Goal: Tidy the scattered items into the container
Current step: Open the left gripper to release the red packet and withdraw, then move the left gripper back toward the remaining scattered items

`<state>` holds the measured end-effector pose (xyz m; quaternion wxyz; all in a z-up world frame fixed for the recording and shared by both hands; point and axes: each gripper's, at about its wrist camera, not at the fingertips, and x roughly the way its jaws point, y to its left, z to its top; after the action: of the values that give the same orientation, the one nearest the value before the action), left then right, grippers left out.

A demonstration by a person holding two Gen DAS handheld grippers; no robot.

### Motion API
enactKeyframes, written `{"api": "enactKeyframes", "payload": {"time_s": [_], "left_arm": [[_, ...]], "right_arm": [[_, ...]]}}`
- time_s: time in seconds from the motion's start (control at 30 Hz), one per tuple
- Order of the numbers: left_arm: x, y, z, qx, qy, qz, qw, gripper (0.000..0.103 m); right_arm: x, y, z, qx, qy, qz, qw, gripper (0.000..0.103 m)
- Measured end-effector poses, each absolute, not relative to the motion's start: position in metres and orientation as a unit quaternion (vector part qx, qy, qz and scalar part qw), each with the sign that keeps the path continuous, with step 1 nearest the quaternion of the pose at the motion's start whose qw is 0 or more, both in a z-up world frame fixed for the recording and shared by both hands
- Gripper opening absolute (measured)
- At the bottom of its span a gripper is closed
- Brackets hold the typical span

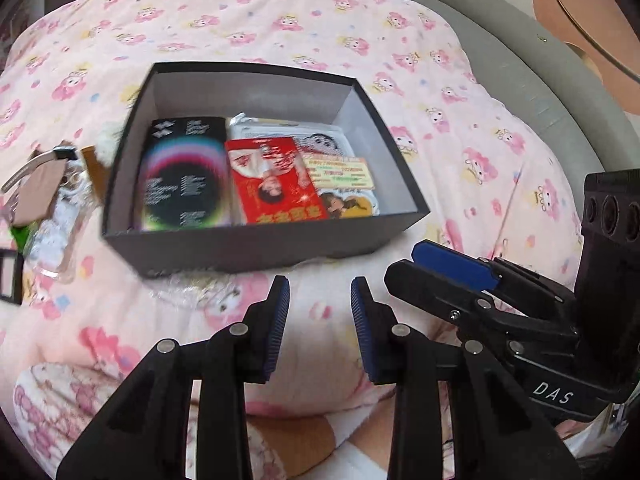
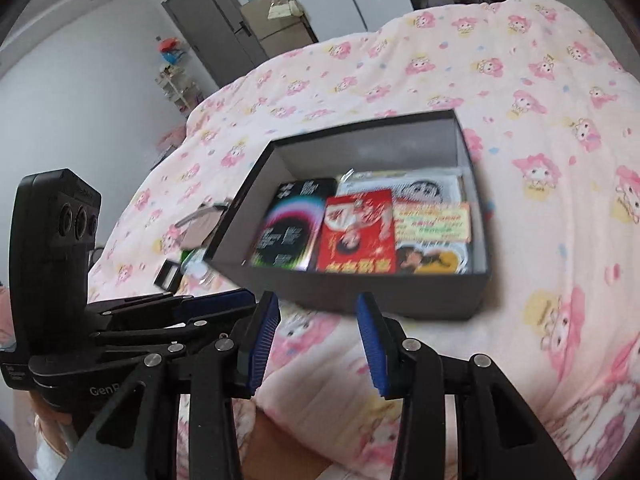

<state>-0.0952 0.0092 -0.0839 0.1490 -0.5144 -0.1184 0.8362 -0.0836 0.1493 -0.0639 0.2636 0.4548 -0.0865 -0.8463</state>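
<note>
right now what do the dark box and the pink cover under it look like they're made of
The box looks like matte dark grey cardboard: thin straight walls, crisp folded corners, paler grey inside. The cover looks like soft fleece or plush, pink with cartoon prints: it puffs, creases and shows no sheen. Blur leaves the weave unclear.

We note a dark grey box (image 1: 256, 248) with a pale grey interior, on a pale pink blanket (image 1: 440, 92) printed with pink cartoon figures. Inside the box: a black booklet (image 1: 184, 172) with rainbow arcs at 9 o'clock, a red booklet (image 1: 276, 180) at centre, a yellow card (image 1: 340, 172) at 3 o'clock. Gripper pads (image 2: 262, 340) are blue on black.
</note>
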Motion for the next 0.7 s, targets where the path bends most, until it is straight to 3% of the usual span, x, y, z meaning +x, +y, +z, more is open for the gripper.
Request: {"api": "enactKeyframes", "payload": {"time_s": [0.4, 0.7], "left_arm": [[-0.047, -0.082, -0.091, -0.504, -0.148, 0.845, 0.095, 0.031], [-0.034, -0.188, -0.113, -0.480, -0.225, 0.847, 0.036, 0.041]], "right_arm": [[-0.056, 0.057, -0.070, 0.473, -0.037, -0.814, 0.334, 0.037], [-0.069, -0.042, -0.077, 0.482, 0.006, -0.787, 0.385, 0.037]]}}
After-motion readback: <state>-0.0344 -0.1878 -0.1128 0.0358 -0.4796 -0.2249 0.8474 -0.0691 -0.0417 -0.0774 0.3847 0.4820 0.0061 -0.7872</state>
